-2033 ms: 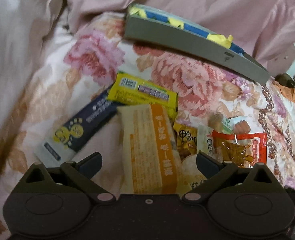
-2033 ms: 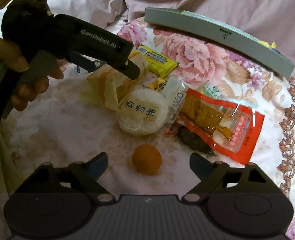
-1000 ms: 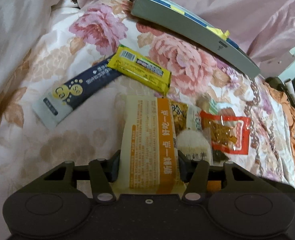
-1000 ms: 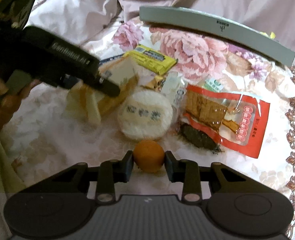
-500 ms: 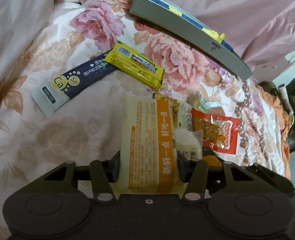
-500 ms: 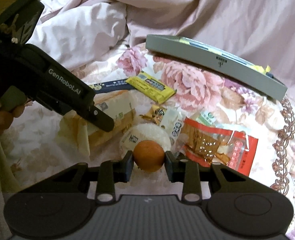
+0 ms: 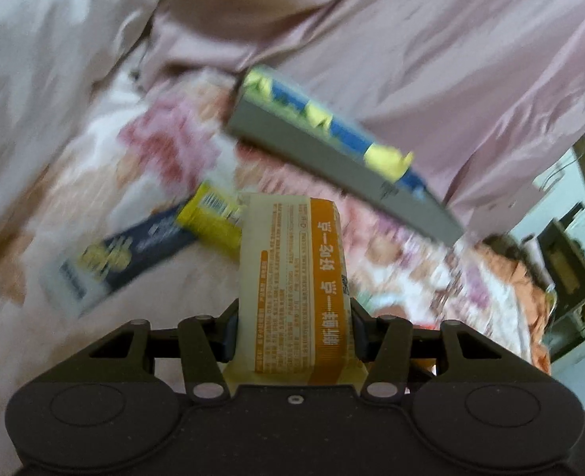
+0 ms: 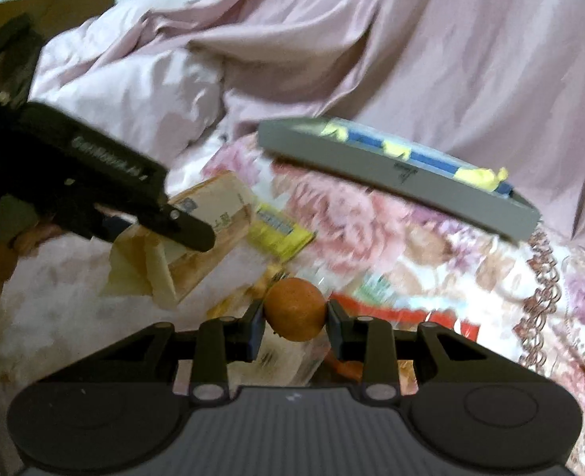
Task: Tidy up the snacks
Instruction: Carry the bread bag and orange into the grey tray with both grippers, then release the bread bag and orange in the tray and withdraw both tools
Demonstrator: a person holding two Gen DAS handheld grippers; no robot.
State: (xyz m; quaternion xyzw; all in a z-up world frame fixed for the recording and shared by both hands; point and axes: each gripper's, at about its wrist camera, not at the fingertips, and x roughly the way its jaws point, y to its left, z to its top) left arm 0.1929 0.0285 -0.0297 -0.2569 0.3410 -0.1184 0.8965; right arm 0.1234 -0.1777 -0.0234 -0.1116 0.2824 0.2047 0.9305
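Observation:
My left gripper [image 7: 292, 331] is shut on a cream and orange bread packet [image 7: 294, 273] and holds it above the floral bedspread. It also shows in the right wrist view [image 8: 209, 214], held by the left gripper [image 8: 189, 234]. My right gripper [image 8: 293, 327] is shut on a small orange [image 8: 294, 309], lifted off the bed. A grey tray [image 7: 332, 174] [image 8: 395, 178] with blue and yellow items lies at the back. A yellow bar [image 7: 213, 218] [image 8: 280, 232] and a dark blue packet [image 7: 126, 258] lie on the bed.
A red packet [image 8: 403, 313] and other small snacks lie under the right gripper, blurred. Pink bedding [image 8: 411, 47] is bunched behind the tray. Furniture [image 7: 566, 269] stands past the bed's right edge.
Both grippers closed on their items about a second ago and have since lifted them and tilted up toward the grey tray. The views are blurred by motion.

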